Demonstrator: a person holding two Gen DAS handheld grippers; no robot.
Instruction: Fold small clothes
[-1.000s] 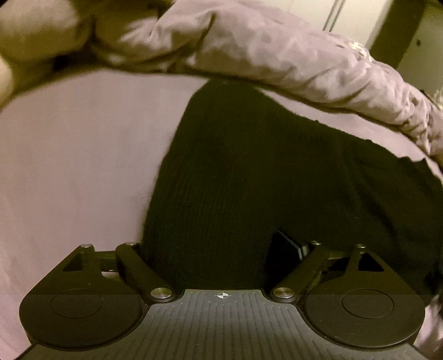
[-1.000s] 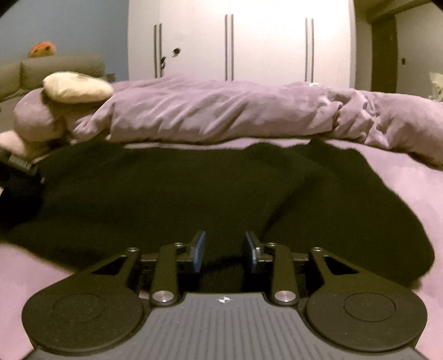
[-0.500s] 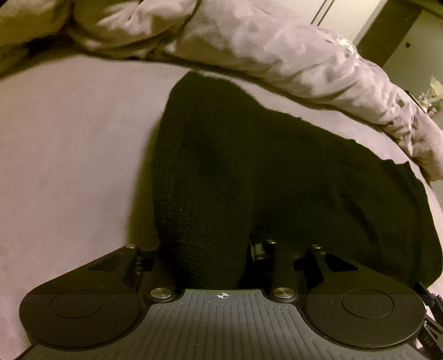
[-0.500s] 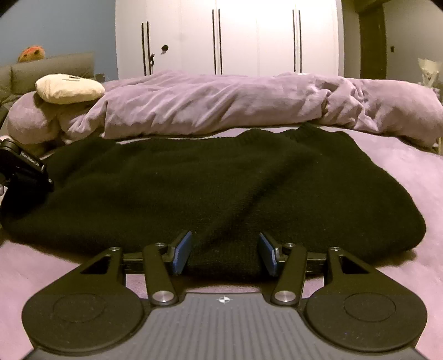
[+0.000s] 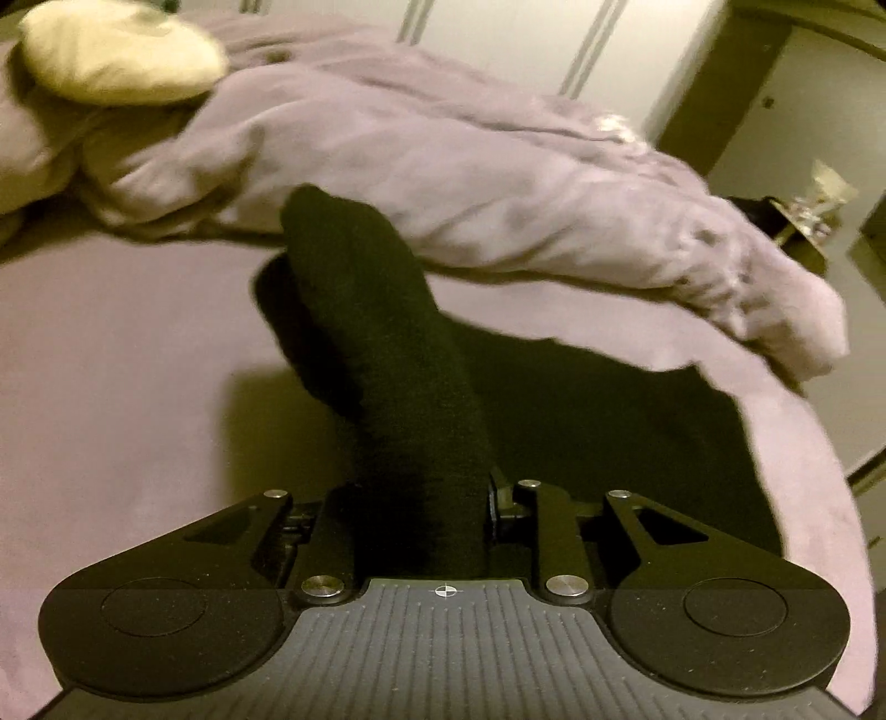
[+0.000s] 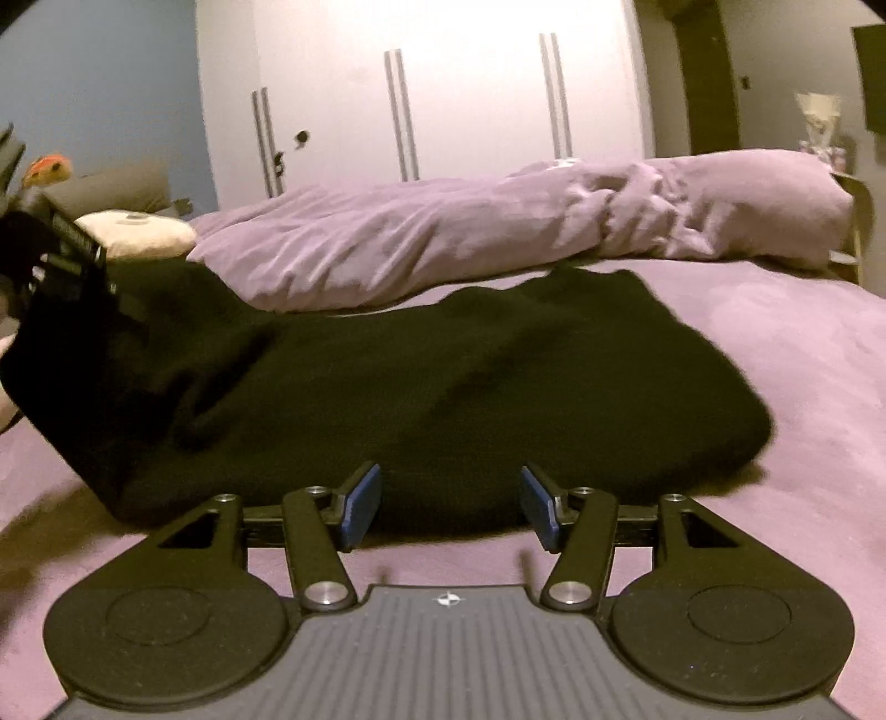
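A black knit sweater (image 6: 443, 382) lies on the purple bed sheet (image 6: 803, 387). My left gripper (image 5: 421, 509) is shut on the sweater's left edge (image 5: 387, 354) and holds it lifted above the bed, so a black ridge of fabric runs away from the jaws. That gripper also shows at the far left of the right wrist view (image 6: 61, 260), with cloth hanging from it. My right gripper (image 6: 448, 507) is open and empty, just in front of the sweater's near edge, with its blue pads (image 6: 362, 504) apart.
A rumpled purple duvet (image 6: 498, 232) lies along the far side of the bed. A cream pillow (image 5: 122, 52) rests at the far left. White wardrobe doors (image 6: 443, 99) stand behind. The bed edge (image 5: 819, 498) curves off to the right.
My left gripper closed on the sweater's left edge and lifted it up off the sheet. My right gripper opened wider and drew back from the sweater's near edge.
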